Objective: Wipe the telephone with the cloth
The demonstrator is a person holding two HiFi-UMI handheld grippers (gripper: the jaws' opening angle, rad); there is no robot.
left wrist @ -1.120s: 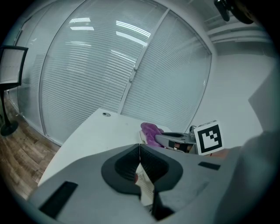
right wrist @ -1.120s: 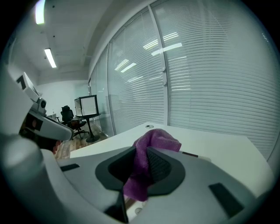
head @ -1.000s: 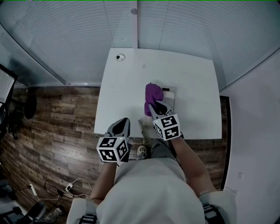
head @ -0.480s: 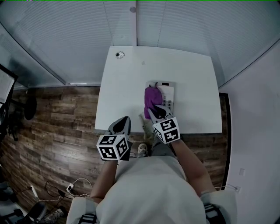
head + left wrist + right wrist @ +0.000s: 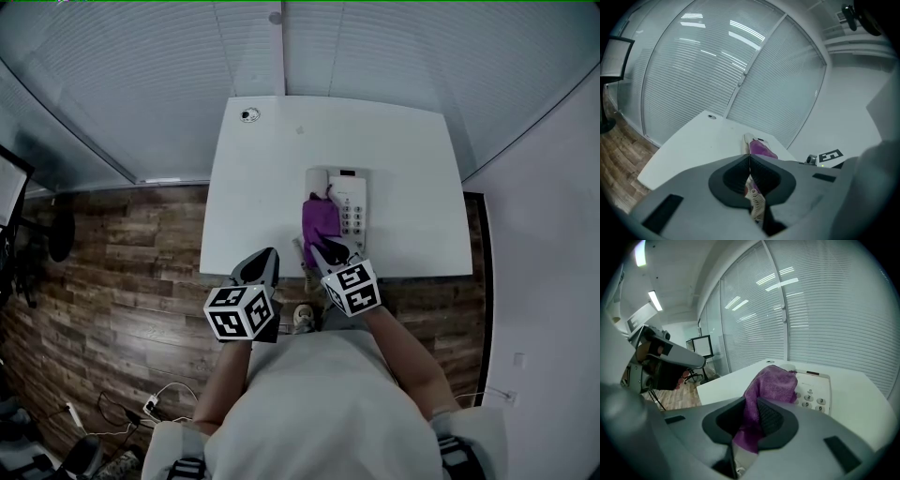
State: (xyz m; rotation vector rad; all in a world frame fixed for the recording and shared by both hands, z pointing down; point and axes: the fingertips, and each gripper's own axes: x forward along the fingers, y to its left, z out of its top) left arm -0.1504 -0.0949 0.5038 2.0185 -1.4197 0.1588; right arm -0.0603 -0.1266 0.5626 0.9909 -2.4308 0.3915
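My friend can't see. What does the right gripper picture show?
The right gripper pinches a purple cloth that drapes over part of a white telephone. The telephone sits on a white table in front of closed blinds.

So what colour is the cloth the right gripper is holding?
Purple. The cloth shows best in the right gripper view.

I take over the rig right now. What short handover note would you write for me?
Left gripper: shut, empty, held near the front edge of the white table.
Right gripper: shut on the purple cloth, which lies over the handset side of the telephone.
Done: the cloth is in contact with the phone.
Left: probably the keypad, which is uncovered.
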